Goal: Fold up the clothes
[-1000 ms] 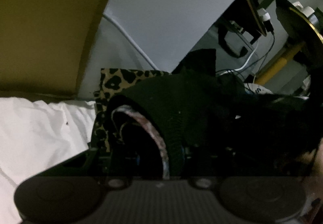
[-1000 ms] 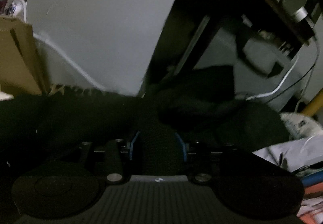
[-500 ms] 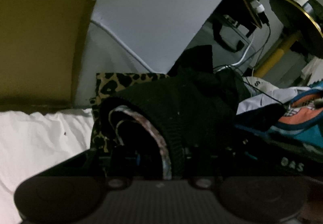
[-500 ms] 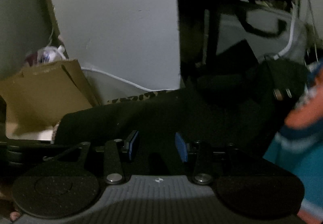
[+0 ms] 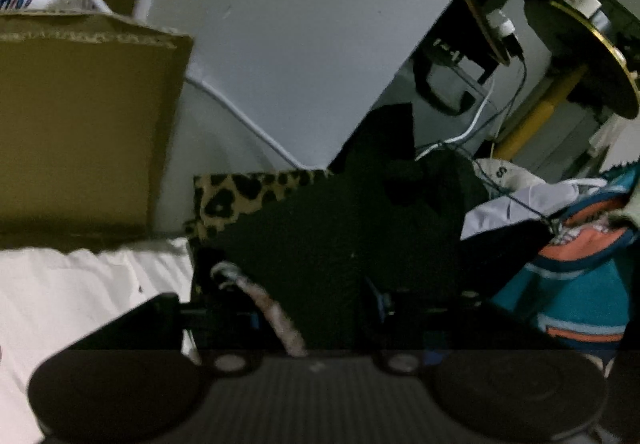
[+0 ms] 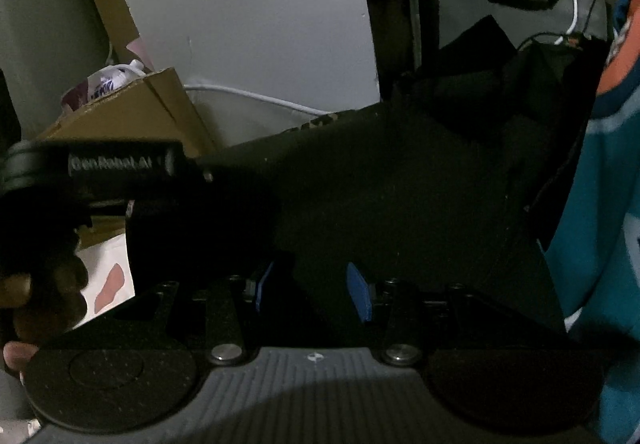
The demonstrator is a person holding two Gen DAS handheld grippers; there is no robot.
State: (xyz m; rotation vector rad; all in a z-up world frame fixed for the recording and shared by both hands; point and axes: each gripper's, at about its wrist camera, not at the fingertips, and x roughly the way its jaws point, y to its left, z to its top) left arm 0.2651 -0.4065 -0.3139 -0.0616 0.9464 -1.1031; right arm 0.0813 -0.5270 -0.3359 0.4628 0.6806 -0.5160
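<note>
A black knit garment [image 5: 340,244] with a patterned inner band [image 5: 276,316] fills the space between my left gripper's [image 5: 316,308] fingers, which are shut on its edge. The same black garment [image 6: 400,204] spreads out in the right wrist view, and my right gripper [image 6: 312,292] with blue pads [image 6: 360,296] is closed on it. The left gripper's body [image 6: 120,168] and the hand holding it show at the left of the right wrist view. The garment lies stretched between the two grippers, above a leopard-print cloth [image 5: 240,196].
A cardboard box [image 5: 80,132] stands at the left on a white sheet [image 5: 80,284]. A teal and orange garment [image 5: 580,284] lies at the right with other clothes. A white panel [image 5: 300,44], cables and a dark desk stand behind.
Both grippers have moved apart with the black garment, so it is pulled flatter. The right gripper has swung right, and the left gripper's body has come into its view.
</note>
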